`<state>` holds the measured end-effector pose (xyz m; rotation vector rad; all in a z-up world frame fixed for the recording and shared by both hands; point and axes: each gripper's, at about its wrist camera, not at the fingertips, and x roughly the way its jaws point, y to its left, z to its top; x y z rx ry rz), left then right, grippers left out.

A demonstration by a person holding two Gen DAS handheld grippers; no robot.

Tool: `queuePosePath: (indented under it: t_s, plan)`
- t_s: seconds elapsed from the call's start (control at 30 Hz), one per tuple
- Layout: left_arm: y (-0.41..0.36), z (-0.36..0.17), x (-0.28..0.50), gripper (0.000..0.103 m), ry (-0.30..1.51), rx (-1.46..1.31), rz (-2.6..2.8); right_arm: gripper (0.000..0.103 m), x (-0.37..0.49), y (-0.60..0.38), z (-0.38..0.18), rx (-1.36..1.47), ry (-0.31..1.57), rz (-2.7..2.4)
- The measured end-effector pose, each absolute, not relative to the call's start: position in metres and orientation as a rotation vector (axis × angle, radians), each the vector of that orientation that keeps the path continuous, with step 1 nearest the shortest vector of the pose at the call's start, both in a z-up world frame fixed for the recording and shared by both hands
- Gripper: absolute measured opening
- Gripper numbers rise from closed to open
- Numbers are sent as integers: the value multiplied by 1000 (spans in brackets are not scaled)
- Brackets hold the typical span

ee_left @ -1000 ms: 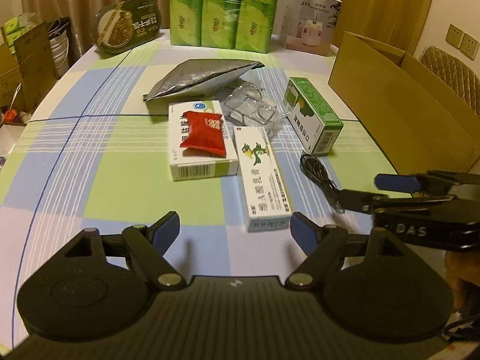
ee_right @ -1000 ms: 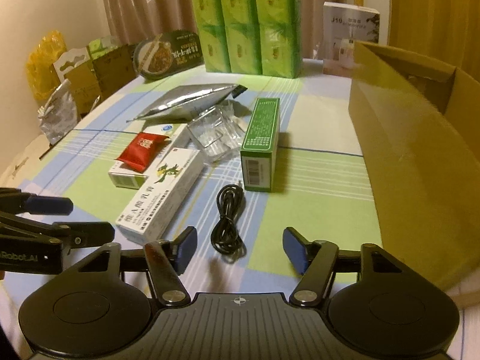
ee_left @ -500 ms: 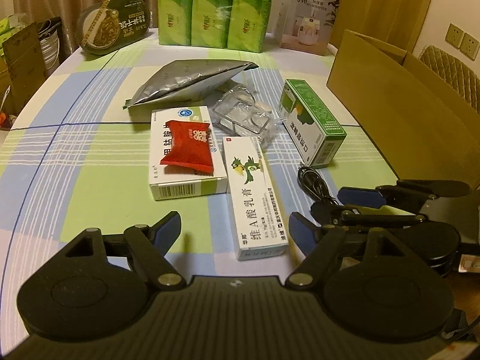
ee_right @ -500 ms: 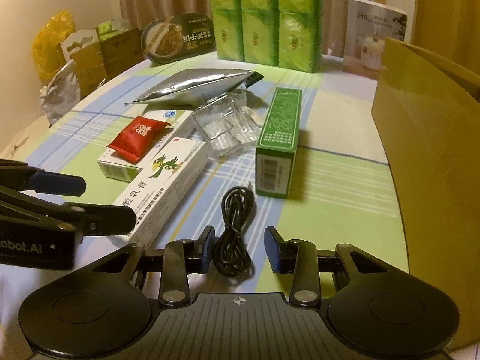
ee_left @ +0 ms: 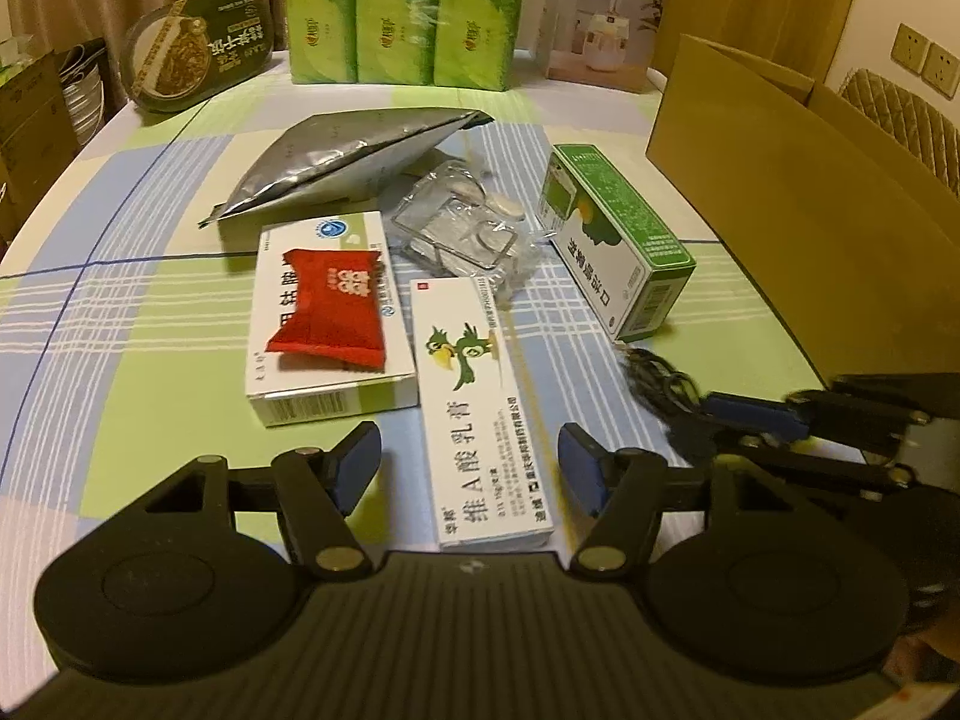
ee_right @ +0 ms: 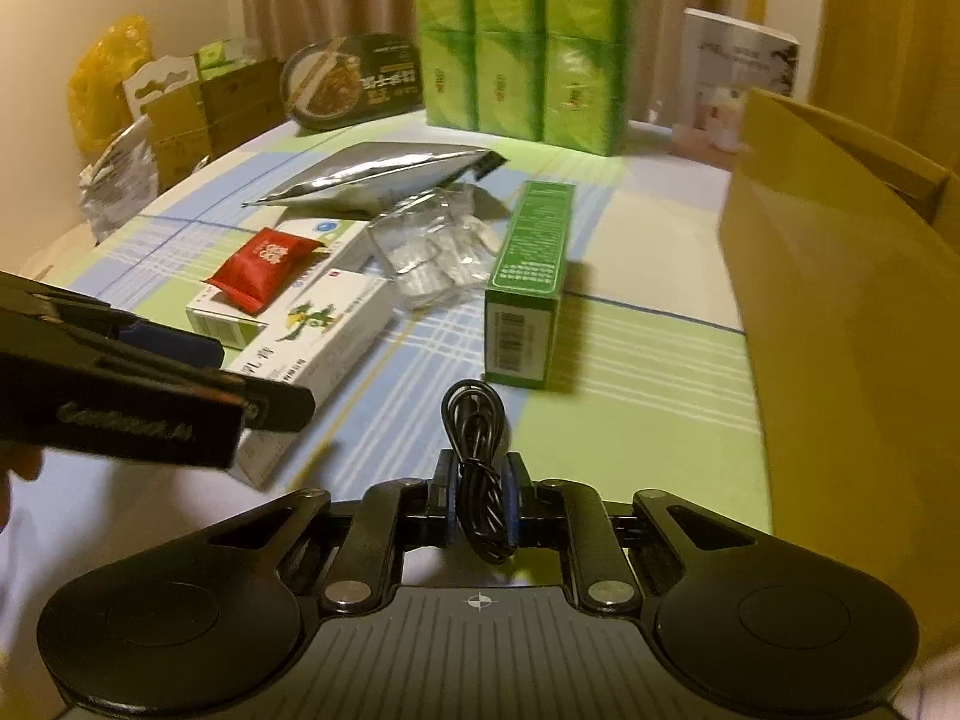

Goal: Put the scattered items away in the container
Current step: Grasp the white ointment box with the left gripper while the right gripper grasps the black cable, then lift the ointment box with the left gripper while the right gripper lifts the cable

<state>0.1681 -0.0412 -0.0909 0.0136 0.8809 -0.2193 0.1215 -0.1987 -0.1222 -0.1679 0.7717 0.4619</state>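
Right now the right tongs [ee_right: 479, 510] are clamped on a coiled black cable [ee_right: 477, 456], their blue pads pressed against the bundle from both sides while the loop's far end sticks out ahead over the checked surface [ee_right: 630, 372]. Just beyond the cable stands a green carton [ee_right: 528, 288], lying lengthwise with its barcode end facing the camera. To the right, near the surface's edge, is the open cardboard box [ee_right: 840, 324], its tall brown wall filling that side of the right wrist view. The left tongs [ee_left: 470, 471] are spread wide, one finger on either side of the near end of a long white carton with a green bird printed on it [ee_left: 480, 420], not touching it as far as can be told. Touching that carton's left side lies a white medicine box [ee_left: 327, 354] with a red sachet [ee_left: 333, 312] resting on top. Behind these sit a crumpled clear plastic pack [ee_left: 474, 234] and a silver foil pouch [ee_left: 342, 162], the pouch slightly overlapping the plastic. Further back, at the far edge of the surface, stand a stack of green tissue packs [ee_left: 402, 12], an oval food tray [ee_left: 198, 57] propped upright, and a white product box [ee_left: 600, 24]. Seen from the left wrist, the right tongs and the cable appear blurred.
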Motion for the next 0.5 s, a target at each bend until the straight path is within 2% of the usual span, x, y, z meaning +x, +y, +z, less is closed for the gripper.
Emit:
queuePosePath:
  t_s: [0.03,0.17,0.27,0.5]
  plan:
    - [-43,-92,170,60,884,21,-219,11,120,-202,-122,-160,775,453]
    - [-49,-97,175,37,904,61,-209,11,113,-214,-119,-131,786,424]
    - [-53,-98,171,33,910,87,-203,11,104,-222,-115,-120,787,413]
    - [-57,-94,125,33,930,100,-266,11,73,-239,-112,-114,804,388]
